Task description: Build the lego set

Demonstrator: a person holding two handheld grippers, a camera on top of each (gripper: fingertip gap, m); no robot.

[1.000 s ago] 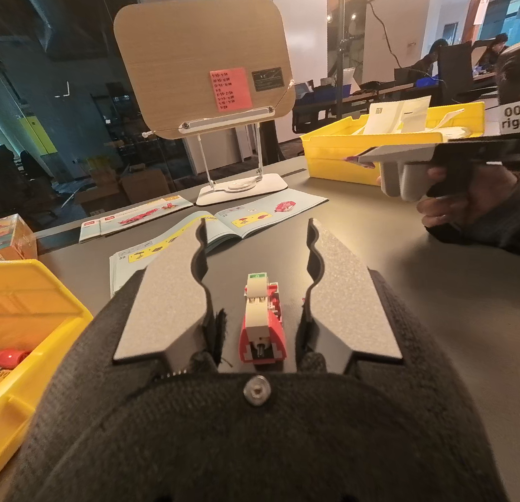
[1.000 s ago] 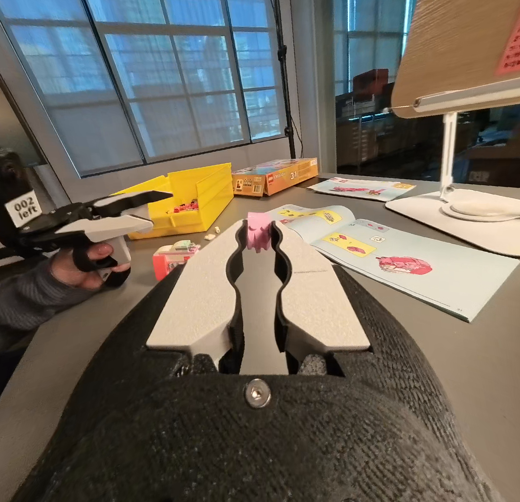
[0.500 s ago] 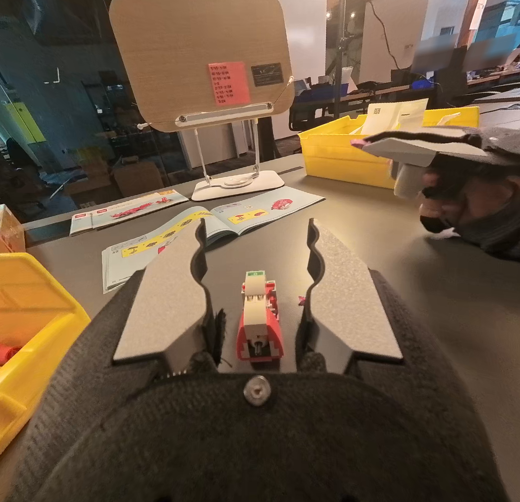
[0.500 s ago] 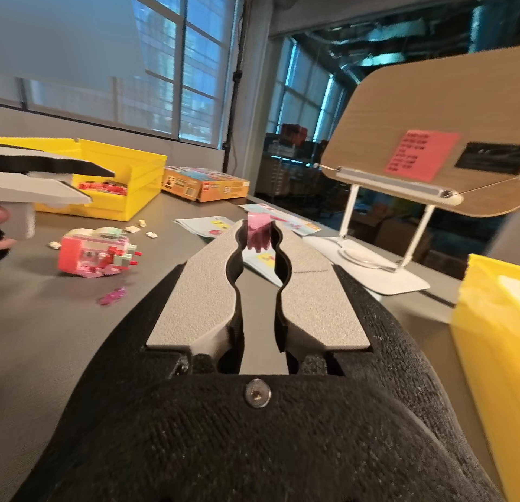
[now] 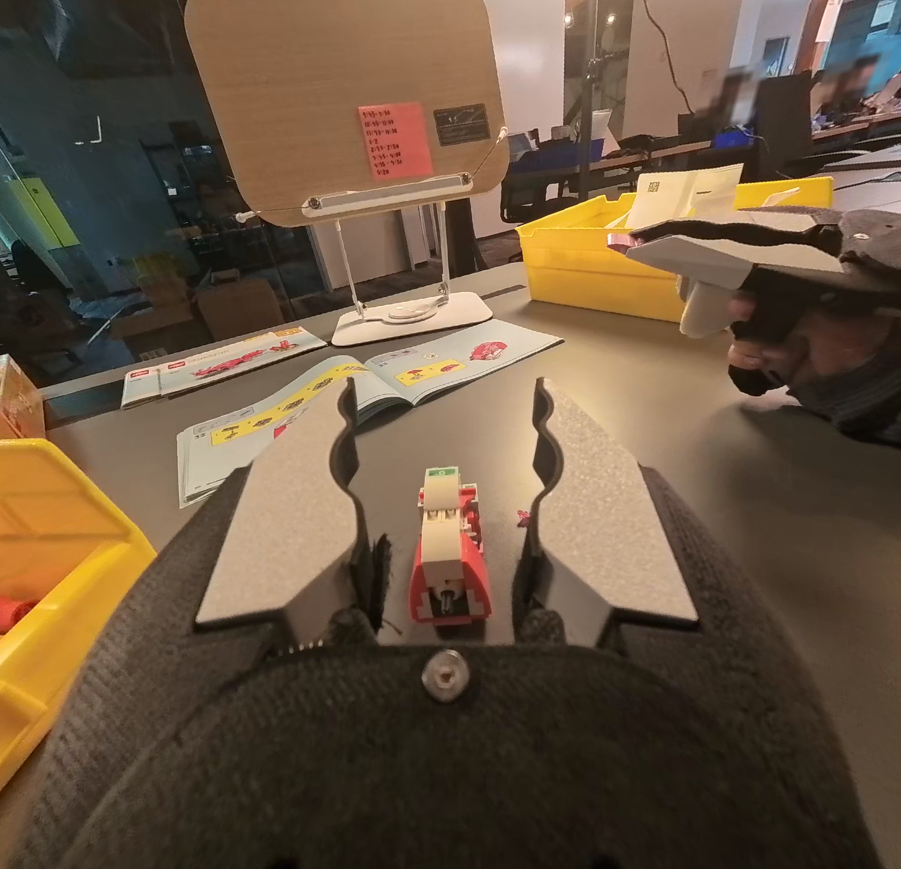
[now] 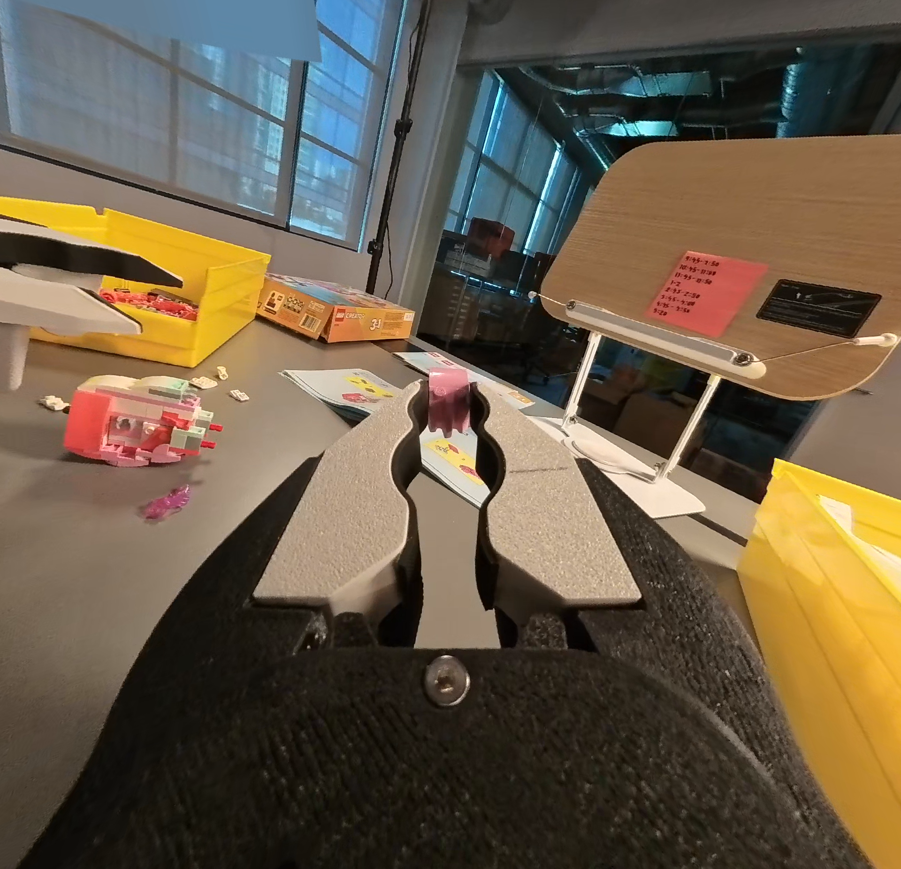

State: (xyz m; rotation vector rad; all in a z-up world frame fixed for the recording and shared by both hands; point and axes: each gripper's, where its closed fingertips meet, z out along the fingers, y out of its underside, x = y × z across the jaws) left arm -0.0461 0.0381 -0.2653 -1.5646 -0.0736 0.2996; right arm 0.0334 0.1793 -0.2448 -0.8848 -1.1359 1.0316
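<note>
The right gripper [image 6: 449, 397] is pinching a small pink toothed brick piece [image 6: 447, 402] at its very fingertips, both pads pressing on its sides; the piece's lower edge is hanging free above the open instruction booklet [image 6: 351, 390]. In the left wrist view this gripper [image 5: 621, 245] is hovering above the tabletop [image 5: 634, 407], and only a sliver of the pink piece is showing at its tip. The hand [image 5: 804, 358] gripping its handle is partly blurred and cut off by the frame edge.

The left gripper [image 5: 442, 387] is standing wide open, its fingers clear of the red, white and pink brick model [image 5: 451, 553] that is lying on the tabletop between them, nearer the base than the tips. The model's underside is hidden. A tiny magenta bit [image 5: 523, 518] is peeking out beside the right finger, possibly a translucent piece.

Further out, a wooden book stand [image 5: 341, 90] bearing a pink note is standing behind the booklet. A yellow bin [image 5: 585, 270] is sitting on the right, another yellow bin [image 5: 53, 577] on the left, cut off by the frame. An orange box [image 6: 336, 314] is lying beyond the bin.
</note>
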